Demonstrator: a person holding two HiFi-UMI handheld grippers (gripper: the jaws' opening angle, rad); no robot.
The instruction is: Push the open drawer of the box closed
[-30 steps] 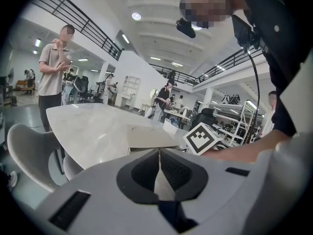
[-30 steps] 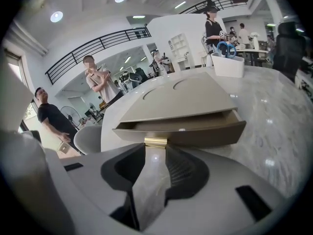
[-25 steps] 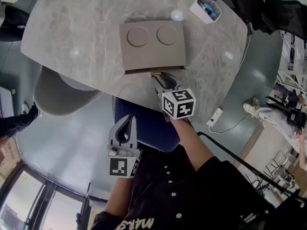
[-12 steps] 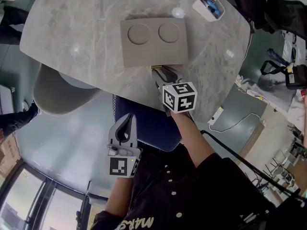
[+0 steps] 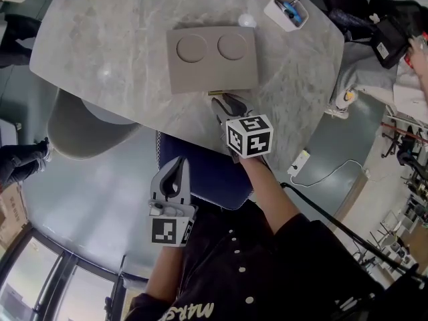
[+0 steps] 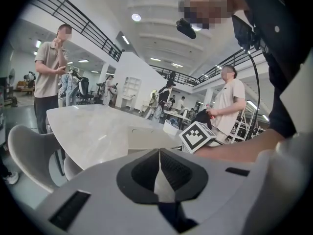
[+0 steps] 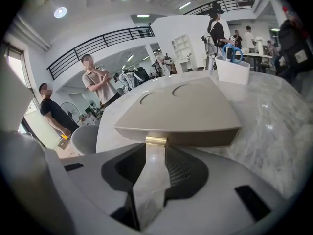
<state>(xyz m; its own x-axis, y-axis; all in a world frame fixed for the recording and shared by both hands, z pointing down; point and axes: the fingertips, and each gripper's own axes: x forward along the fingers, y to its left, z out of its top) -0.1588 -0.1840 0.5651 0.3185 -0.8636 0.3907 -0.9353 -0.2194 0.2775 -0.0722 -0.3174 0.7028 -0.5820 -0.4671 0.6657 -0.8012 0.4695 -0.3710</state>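
The beige box [image 5: 212, 59] sits on the counter [image 5: 100, 32], its drawer front mostly hidden in the head view behind the right gripper [image 5: 224, 103]; any gap is hard to judge. A small brass-coloured handle [image 7: 156, 140] lies just at the tips of that gripper's parted jaws. Matte top, two round recesses; veined marble beneath. The left gripper [image 5: 175, 169] hangs off the counter, jaws together, empty

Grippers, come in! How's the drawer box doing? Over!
Left gripper shut, empty. Right gripper open, tips at the gold handle. Flat beige box: drawer looks flush. Nothing in the way.
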